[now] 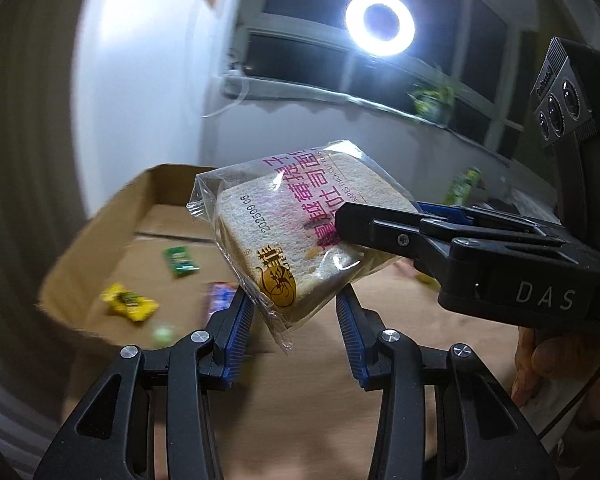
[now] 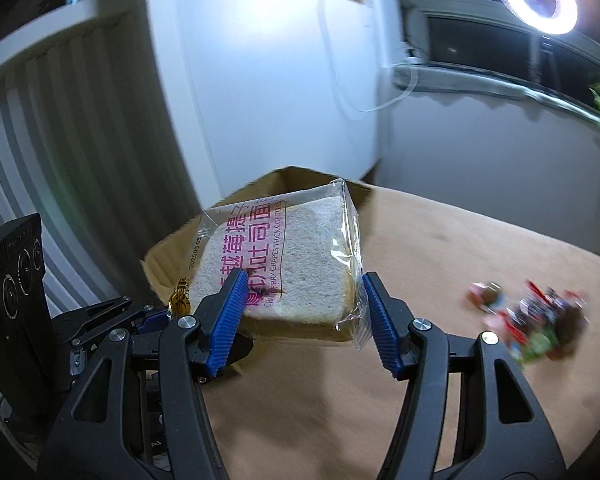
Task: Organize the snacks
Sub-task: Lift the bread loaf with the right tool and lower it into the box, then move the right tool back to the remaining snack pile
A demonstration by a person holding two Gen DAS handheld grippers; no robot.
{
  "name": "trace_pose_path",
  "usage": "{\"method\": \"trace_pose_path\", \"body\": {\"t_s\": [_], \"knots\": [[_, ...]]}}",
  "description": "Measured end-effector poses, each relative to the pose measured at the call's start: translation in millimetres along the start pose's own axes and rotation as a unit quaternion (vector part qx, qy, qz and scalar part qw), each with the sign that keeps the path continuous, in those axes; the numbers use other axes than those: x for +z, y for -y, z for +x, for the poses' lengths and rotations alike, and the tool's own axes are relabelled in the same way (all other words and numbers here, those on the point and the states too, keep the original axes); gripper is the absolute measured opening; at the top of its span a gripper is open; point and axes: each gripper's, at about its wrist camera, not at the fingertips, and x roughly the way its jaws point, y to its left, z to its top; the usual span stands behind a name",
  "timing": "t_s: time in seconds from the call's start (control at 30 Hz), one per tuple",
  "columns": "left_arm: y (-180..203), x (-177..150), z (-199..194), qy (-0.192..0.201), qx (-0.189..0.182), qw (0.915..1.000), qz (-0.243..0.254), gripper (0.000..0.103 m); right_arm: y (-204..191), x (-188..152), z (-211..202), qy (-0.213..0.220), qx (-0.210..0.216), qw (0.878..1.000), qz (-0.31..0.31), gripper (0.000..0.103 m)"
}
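Observation:
A wrapped slice of toast bread [image 1: 284,236] in clear plastic with pink print hangs in the air above the table. My right gripper [image 1: 352,224] reaches in from the right and is shut on the bread's edge. My left gripper [image 1: 296,312] sits just below it, its blue pads on either side of the wrapper's lower corner, still apart. In the right wrist view the bread [image 2: 296,264] lies between my right gripper's [image 2: 304,312] pads, with the left gripper [image 2: 152,320] at lower left.
An open cardboard box [image 1: 100,240] stands behind the bread, holding a green packet [image 1: 180,262], a yellow packet [image 1: 128,302] and a purple one [image 1: 218,300]. A pile of small wrapped snacks [image 2: 536,320] lies on the wooden table [image 2: 440,240] to the right. A ring light [image 1: 380,24] shines above.

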Motion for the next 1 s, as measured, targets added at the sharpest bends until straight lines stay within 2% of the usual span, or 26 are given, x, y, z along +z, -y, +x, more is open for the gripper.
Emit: {"method": "trace_pose_path", "body": {"t_s": [0.17, 0.23, 0.27, 0.3, 0.37, 0.53, 1.0], "knots": [[-36, 1, 0, 0.002, 0.034, 0.9990, -0.030, 0.042, -18, 16, 39, -0.010, 0.013, 1.000, -0.027, 0.065], [-50, 0, 1, 0.004, 0.075, 0.9962, -0.044, 0.055, -20, 19, 45, -0.004, -0.006, 0.999, -0.033, 0.066], [-56, -2, -2, 0.011, 0.094, 0.9941, -0.053, 0.070, -20, 20, 43, 0.007, -0.008, 0.999, -0.031, 0.069], [-61, -3, -6, 0.019, 0.107, 0.9921, -0.062, 0.079, -19, 20, 41, 0.012, -0.004, 0.999, -0.029, 0.075], [-75, -4, -15, 0.034, 0.125, 0.9877, -0.087, 0.080, -16, 16, 38, 0.013, -0.008, 1.000, -0.027, 0.076], [-87, -3, -29, 0.041, 0.128, 0.9852, -0.107, 0.080, -5, 4, 32, 0.007, -0.008, 1.000, -0.003, 0.077], [-57, 10, -33, 0.048, 0.115, 0.9897, -0.070, 0.080, 1, -25, 4, 0.010, -0.001, 1.000, 0.011, 0.078]]}}
